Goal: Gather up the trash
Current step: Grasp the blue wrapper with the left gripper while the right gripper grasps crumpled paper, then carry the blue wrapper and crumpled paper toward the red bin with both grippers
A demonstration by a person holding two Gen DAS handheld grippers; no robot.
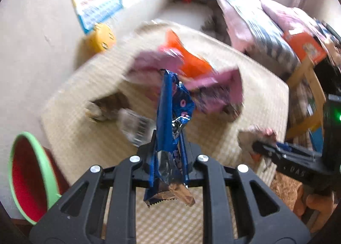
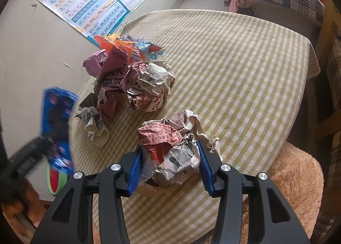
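The left gripper (image 1: 168, 154) was squeezed tight on a blue snack wrapper (image 1: 170, 116), which stuck up between its fingers above the table (image 1: 85, 137). Only the left wrist view showed the wrapper's torn silver end and a green bin with a red inside (image 1: 32, 180) low beside the table. That view was blurry.

The right wrist view was sharp. It showed the right gripper (image 2: 170, 165) hugging one crumpled newspaper ball (image 2: 170, 148) that sat on the striped tablecloth (image 2: 234, 73). Its two blue pads (image 2: 134, 169) pressed on the paper. Behind lay one pile of crumpled papers and wrappers (image 2: 127, 77) and one small paper wad (image 2: 93, 124). Two posters (image 2: 89, 9) hung on the wall.
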